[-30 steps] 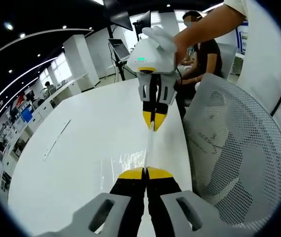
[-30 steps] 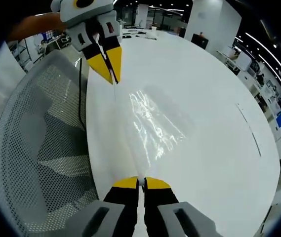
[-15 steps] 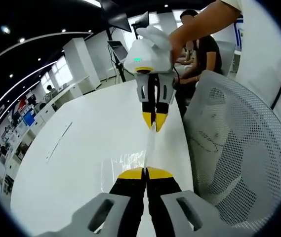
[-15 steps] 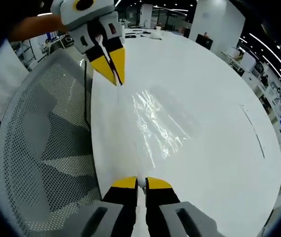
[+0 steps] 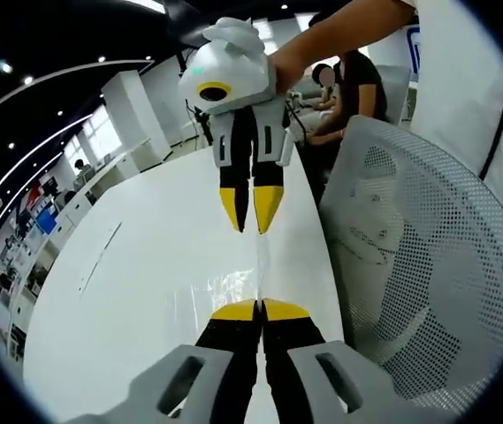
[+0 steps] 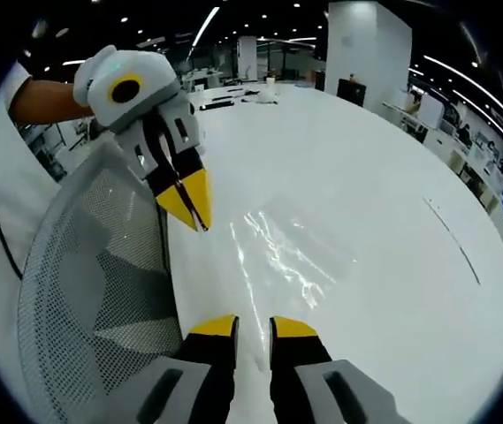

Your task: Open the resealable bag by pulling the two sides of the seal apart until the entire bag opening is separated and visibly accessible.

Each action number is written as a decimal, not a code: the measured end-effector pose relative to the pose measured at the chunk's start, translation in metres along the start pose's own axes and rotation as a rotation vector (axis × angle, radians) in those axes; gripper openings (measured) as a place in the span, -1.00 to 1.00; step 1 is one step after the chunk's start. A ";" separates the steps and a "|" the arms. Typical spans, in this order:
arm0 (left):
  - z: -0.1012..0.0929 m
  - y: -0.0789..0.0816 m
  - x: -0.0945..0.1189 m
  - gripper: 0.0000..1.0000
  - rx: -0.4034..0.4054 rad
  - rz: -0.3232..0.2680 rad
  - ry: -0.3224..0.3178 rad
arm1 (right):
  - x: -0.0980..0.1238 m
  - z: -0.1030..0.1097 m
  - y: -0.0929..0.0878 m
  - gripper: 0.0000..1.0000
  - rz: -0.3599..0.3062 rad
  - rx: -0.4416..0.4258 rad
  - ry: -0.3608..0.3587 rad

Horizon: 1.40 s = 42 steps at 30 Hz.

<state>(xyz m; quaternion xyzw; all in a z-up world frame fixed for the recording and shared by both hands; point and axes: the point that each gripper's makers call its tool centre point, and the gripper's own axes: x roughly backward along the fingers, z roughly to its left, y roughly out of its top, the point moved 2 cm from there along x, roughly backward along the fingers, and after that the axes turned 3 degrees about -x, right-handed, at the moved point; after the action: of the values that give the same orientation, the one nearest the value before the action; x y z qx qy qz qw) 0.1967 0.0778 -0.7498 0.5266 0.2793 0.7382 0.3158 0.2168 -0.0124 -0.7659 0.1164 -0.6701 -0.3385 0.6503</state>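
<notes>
The clear resealable bag (image 6: 297,246) lies glinting on the white table (image 6: 384,159), near the table edge beside a chair. My left gripper (image 5: 260,309) is shut on one end of the bag's top edge (image 5: 259,265), which rises as a thin strip from its yellow tips. In the right gripper view the left gripper (image 6: 195,206) hangs at the upper left, tips together at the bag's corner. My right gripper (image 6: 253,327) stands open with a plain gap between its yellow tips and nothing in it. Seen from the left gripper view, the right gripper (image 5: 251,210) hovers just above the strip, apart from it.
A white mesh chair (image 5: 410,265) stands against the table edge, also seen as the chair back (image 6: 92,291). A thin slot (image 6: 453,240) runs along the table farther out. People sit at the far end (image 5: 344,79). Desks and pillars fill the office behind.
My right gripper has opened and let go of the bag's edge, then lifted away from it. The left gripper stays shut on its end.
</notes>
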 end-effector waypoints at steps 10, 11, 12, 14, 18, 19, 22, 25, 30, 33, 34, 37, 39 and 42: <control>-0.002 -0.001 -0.002 -1.00 0.031 -0.013 -0.003 | -0.022 0.006 0.002 -0.82 0.016 0.003 0.039; -0.003 -0.001 -0.002 -1.00 0.036 -0.013 -0.006 | -0.025 0.007 0.002 -0.82 0.016 0.002 0.044; -0.003 -0.001 -0.003 -1.00 0.038 -0.015 -0.008 | -0.026 0.008 0.002 -0.83 0.013 -0.004 0.050; -0.005 0.000 -0.004 -1.00 0.042 -0.025 -0.010 | -0.031 0.011 0.003 -0.84 0.001 -0.026 0.072; -0.006 0.000 -0.005 -1.00 0.043 -0.034 -0.015 | -0.038 0.015 0.003 -0.91 -0.003 -0.038 0.089; -0.006 0.000 -0.005 -1.00 0.044 -0.033 -0.015 | -0.039 0.015 0.003 -0.93 -0.003 -0.040 0.092; -0.006 -0.001 -0.005 -1.00 0.055 -0.032 -0.022 | -0.041 0.016 0.003 -0.98 -0.005 -0.054 0.102; -0.008 -0.001 -0.005 -1.00 0.078 -0.030 -0.039 | -0.045 0.016 0.005 -1.00 0.002 -0.048 0.099; -0.006 -0.002 -0.003 -0.79 0.085 -0.019 -0.035 | -0.048 0.017 0.008 -1.00 0.022 -0.039 0.087; -0.006 -0.003 -0.001 -0.66 0.074 -0.006 -0.029 | -0.051 0.019 0.009 -1.00 0.038 -0.029 0.082; -0.005 -0.002 -0.001 -0.64 0.069 -0.005 -0.027 | -0.052 0.020 0.009 -1.00 0.043 -0.026 0.082; -0.002 0.001 0.000 -0.59 0.053 -0.005 -0.013 | -0.054 0.021 0.011 -1.00 0.063 -0.008 0.073; 0.000 0.004 0.001 -0.58 0.046 -0.009 -0.005 | -0.055 0.022 0.013 -1.00 0.074 0.002 0.067; 0.001 0.013 0.002 -0.62 0.025 -0.024 -0.007 | -0.057 0.020 0.015 -1.00 0.094 0.033 0.047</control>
<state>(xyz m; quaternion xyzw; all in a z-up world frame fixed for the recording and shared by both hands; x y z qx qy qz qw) 0.1949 0.0709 -0.7388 0.5298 0.2937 0.7289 0.3190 0.2093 0.0390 -0.8005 0.1035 -0.6648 -0.2936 0.6790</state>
